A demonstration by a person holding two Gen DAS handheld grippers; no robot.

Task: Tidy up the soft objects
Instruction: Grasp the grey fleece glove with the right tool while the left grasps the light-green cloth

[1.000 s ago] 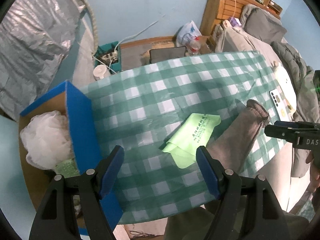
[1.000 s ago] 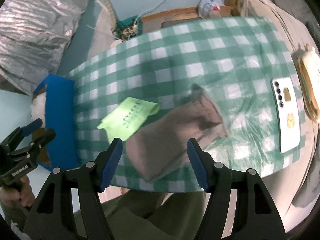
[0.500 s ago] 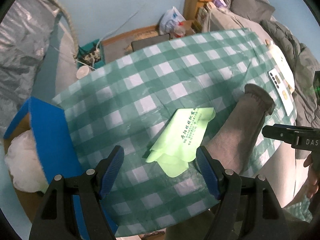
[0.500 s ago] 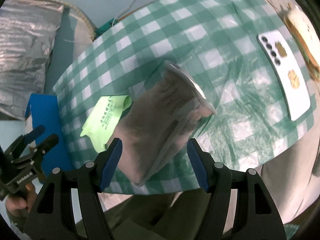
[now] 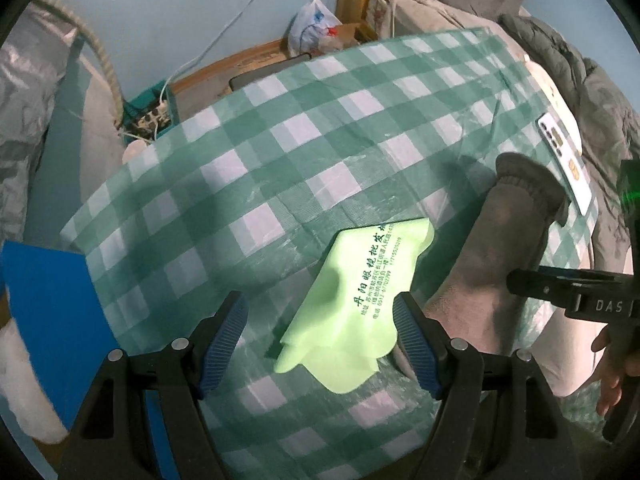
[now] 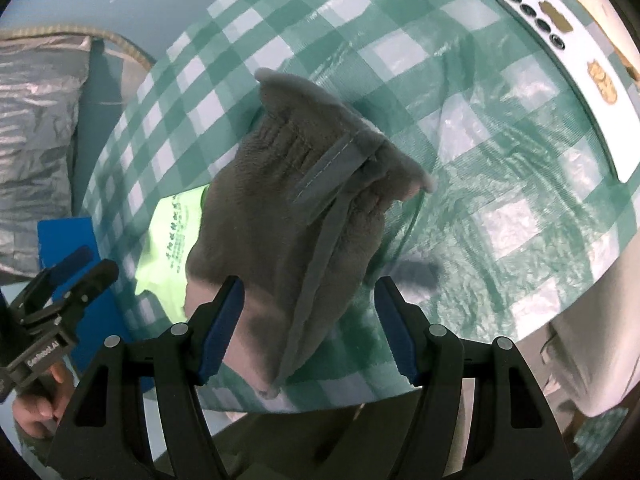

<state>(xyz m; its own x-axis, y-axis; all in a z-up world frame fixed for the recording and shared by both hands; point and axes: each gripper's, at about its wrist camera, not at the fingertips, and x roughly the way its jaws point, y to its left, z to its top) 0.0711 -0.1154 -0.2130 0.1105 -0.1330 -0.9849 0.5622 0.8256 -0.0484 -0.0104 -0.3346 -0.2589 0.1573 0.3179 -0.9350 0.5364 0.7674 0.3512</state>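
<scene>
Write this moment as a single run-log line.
left gripper: open, over green cloth | right gripper: open, over grey pouch | both items: on checked tablecloth | nothing gripped

Tablecloth (image 5: pixel 304 152): green and white check, with creased clear plastic over it
Phone (image 6: pixel 568 64): white, face down (camera lenses up), near the cloth's right edge
Plastic bag (image 5: pixel 316 28): white, on the floor by the blue wall
Power strip (image 5: pixel 150 118): in a teal tray, cables trailing up the wall
Silver sheeting (image 6: pixel 36 120): crinkled, at far left
</scene>
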